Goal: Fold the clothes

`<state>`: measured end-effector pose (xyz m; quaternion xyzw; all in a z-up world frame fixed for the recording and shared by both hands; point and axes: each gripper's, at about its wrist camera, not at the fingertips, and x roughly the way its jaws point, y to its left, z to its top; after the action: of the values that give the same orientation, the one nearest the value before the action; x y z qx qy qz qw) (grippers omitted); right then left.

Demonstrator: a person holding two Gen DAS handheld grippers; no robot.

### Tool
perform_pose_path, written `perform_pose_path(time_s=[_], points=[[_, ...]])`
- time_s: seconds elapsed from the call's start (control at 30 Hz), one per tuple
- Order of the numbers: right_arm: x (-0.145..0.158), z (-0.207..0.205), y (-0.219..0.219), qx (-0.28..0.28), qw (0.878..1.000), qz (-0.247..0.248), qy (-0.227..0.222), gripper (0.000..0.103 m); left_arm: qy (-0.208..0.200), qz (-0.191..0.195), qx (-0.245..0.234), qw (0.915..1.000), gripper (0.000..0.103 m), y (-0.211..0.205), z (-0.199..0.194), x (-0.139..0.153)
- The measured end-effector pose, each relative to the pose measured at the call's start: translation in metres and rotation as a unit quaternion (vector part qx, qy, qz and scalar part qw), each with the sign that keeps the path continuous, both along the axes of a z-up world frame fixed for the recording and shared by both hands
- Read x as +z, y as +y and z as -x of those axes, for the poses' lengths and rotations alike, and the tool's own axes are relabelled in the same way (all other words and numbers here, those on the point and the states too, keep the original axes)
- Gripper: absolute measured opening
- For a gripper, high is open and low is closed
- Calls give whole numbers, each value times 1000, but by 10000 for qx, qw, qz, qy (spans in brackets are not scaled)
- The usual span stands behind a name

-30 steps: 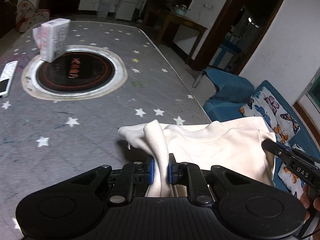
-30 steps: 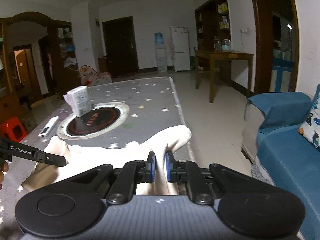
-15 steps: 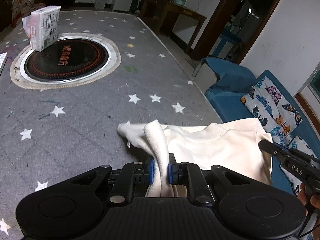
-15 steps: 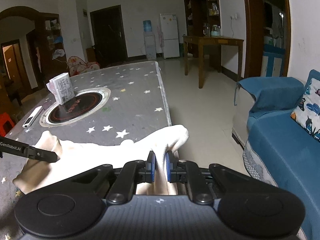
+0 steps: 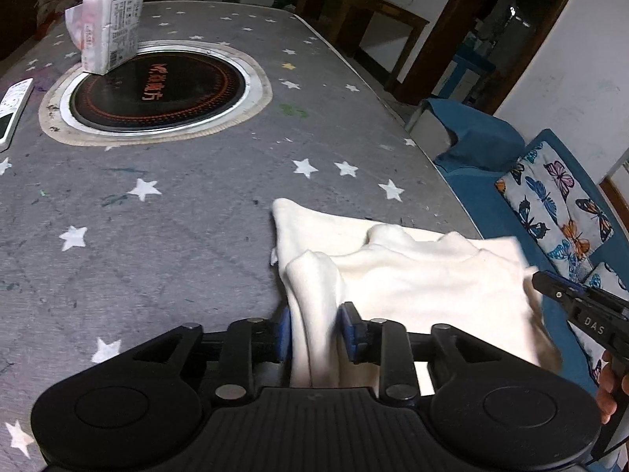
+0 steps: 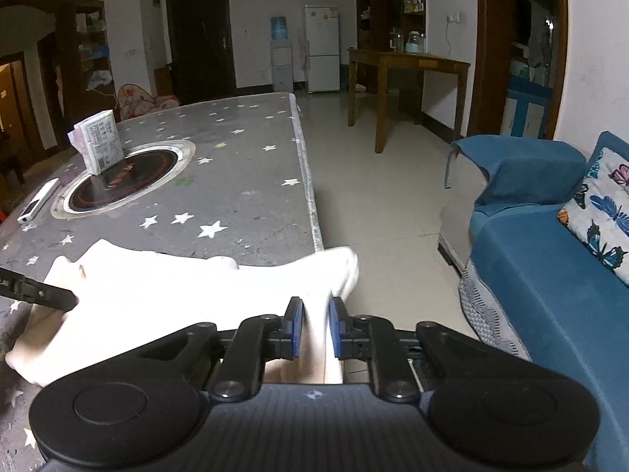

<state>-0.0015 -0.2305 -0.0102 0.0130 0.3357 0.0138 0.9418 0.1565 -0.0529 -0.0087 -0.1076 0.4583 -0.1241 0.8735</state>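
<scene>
While the cream garment (image 5: 412, 275) lies spread over the near right corner of the star-printed grey desk (image 5: 177, 196), low and right of centre in the left wrist view, we see our left gripper (image 5: 316, 332) opening, a raised fold of the cloth standing between its blue pads with a gap showing on the right side. In the right wrist view our right gripper (image 6: 314, 328) is also opening, narrow, with another bunch of the same garment (image 6: 177, 295) between its fingers (image 6: 295, 326) at the bottom centre, past the desk's edge. Farther back on the desk, in the upper left of the frame, a white packet (image 5: 110, 31) stands on the rim of a round black hotplate (image 5: 157, 92), a remote (image 5: 13, 108) beside it.
</scene>
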Motion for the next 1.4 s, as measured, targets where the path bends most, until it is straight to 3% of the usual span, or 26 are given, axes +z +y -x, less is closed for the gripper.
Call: perform_pose_path(time_s=[0.23,0.63,1.2,1.4], points=[[12,-3,18,356,9993,-31,-139,17,-145,-150,126,9997,38,2,-4,8],[-18,-34,52,692,9971,-207,235,23,-251,-499,-91,9984,46,-22,-13,6],[-12,-21,63,846,9962,-139,152,53,-297,-715,-172,9969,54,-32,-15,3],[-17,-8,74,991,9948,33,212,59,-335,-738,-214,9965,57,-33,-4,4]])
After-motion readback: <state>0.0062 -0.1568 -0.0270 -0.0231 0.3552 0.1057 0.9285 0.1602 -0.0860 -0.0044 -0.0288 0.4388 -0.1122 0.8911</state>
